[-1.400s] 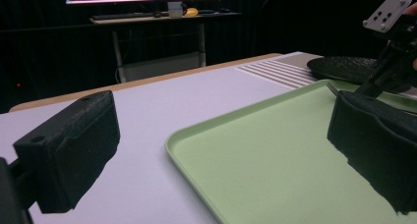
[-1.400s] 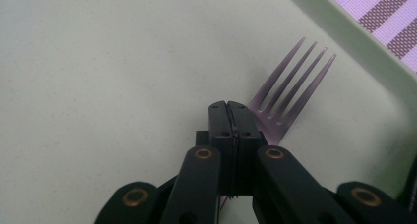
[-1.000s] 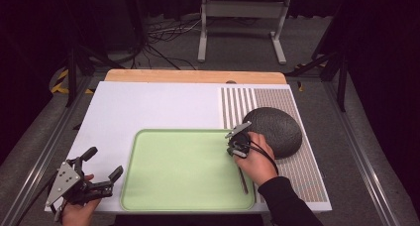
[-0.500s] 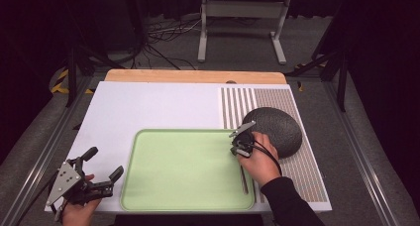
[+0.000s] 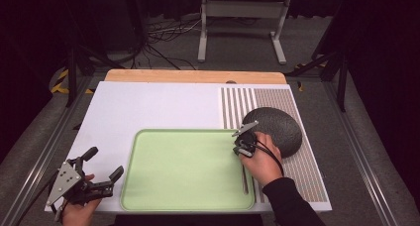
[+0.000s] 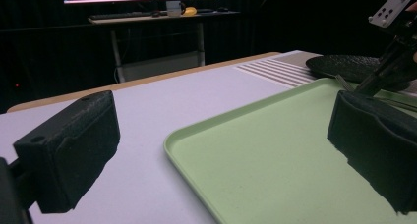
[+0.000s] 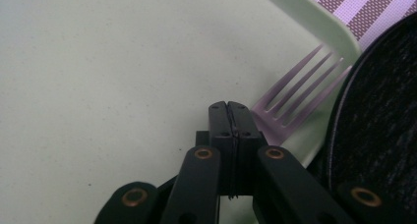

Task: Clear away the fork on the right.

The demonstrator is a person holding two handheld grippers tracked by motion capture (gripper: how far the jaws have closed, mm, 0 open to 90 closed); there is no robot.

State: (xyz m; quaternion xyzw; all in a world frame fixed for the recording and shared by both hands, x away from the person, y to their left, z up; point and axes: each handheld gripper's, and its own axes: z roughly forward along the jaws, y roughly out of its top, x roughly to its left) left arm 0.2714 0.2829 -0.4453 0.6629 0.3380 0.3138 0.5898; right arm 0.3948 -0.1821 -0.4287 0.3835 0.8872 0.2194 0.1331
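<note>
- Here, the right gripper (image 5: 241,145) is over the right side of the green tray (image 5: 183,196), close to the tray's right edge.
- Its jaws are pressed tight together, with no gap between them in the right gripper view.
- A fork (image 7: 295,96) lies just past the jaw tips, touching or almost touching them. I cannot tell if the jaws pinch it.
- The fork's prongs point at the tray's raised rim (image 7: 314,25) and reach up to it.
- In the high view the fork's handle (image 5: 244,179) lies along the tray's right edge, partly under the person's right hand (image 5: 262,161).
- A dark round plate (image 5: 282,129) sits on the striped mat (image 5: 307,171), just beside the tray and next to the right gripper.
- The left gripper (image 5: 94,174) is at the near left corner of the white table (image 5: 148,107), just left of the tray.
- Its jaws are wide apart and hold nothing. In the left gripper view one jaw is over the table and the other is over the tray.
- The two grippers are well apart, with most of the tray between them.
- The tray has nothing else on it that I can see.
</note>
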